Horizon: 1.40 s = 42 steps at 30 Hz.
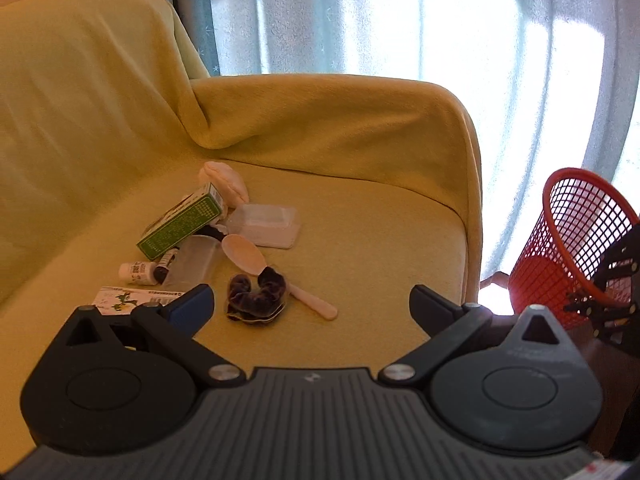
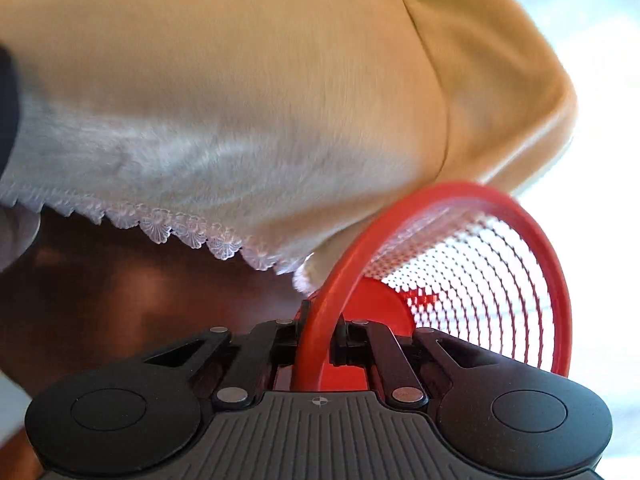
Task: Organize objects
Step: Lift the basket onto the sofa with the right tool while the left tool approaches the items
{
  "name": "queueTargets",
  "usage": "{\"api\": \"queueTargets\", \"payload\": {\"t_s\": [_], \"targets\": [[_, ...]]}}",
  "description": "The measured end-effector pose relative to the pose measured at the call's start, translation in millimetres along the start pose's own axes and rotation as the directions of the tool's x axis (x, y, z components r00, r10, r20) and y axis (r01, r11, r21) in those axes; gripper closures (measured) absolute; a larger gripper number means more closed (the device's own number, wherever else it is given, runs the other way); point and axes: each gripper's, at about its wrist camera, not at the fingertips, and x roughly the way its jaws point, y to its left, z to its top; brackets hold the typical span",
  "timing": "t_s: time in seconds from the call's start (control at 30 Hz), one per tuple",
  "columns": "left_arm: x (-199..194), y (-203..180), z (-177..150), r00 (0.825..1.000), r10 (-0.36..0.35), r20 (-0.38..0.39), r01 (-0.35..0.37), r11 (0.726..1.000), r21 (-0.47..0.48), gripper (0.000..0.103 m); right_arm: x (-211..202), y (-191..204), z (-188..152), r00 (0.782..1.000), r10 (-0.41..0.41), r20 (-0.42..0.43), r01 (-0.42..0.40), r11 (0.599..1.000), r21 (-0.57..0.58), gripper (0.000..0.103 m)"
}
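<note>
clearly right tongs pinch basket rim, seemingly airborne.

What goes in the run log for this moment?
right gripper: shut on red basket rim, tilted | left gripper: open, empty | clutter: on sofa

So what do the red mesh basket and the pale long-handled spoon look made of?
Red mesh basket: likely moulded plastic, glossy smooth rim, light passing through its uniform grid. Pale long-handled spoon: probably plastic, matte, slightly translucent bowl; ceramic can't be ruled out. Right gripper pinches the basket's rim.
</note>
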Motion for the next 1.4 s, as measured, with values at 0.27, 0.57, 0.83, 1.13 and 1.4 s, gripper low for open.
{"api": "queueTargets", "payload": {"t_s": [0.27,0.57,0.83,1.13,1.4], "targets": [[-28.3,35.4,1.8,1.0,0.016,0.025,-0.015,0.999,-0.037,0.001,-34.7,-11.6,65.0,0.998,-0.028,0.049,0.035,0.989,-0.146,0.1],[-33.3,59.7,7.7,0.995,0.099,-0.016,-0.1,0.99,-0.099,0.001,-2.9,-30.0,126.4,0.994,-0.025,0.103,0.047,0.975,-0.219,0.1],[-34.1,71.8,6.2,0.992,0.123,-0.016,-0.124,0.981,-0.146,0.001,24.1,-38.3,168.0,0.994,-0.033,0.102,0.066,0.937,-0.342,0.1],[-16.9,81.4,2.6,0.985,0.163,-0.064,-0.171,0.974,-0.151,0.001,51.3,-19.6,175.1,0.953,-0.169,0.253,0.253,0.901,-0.352,0.099],[12.8,77.5,0.5,0.987,0.134,-0.085,-0.149,0.966,-0.209,0.001,60.3,-7.5,172.7,0.942,-0.188,0.277,0.297,0.85,-0.436,0.099]]}}
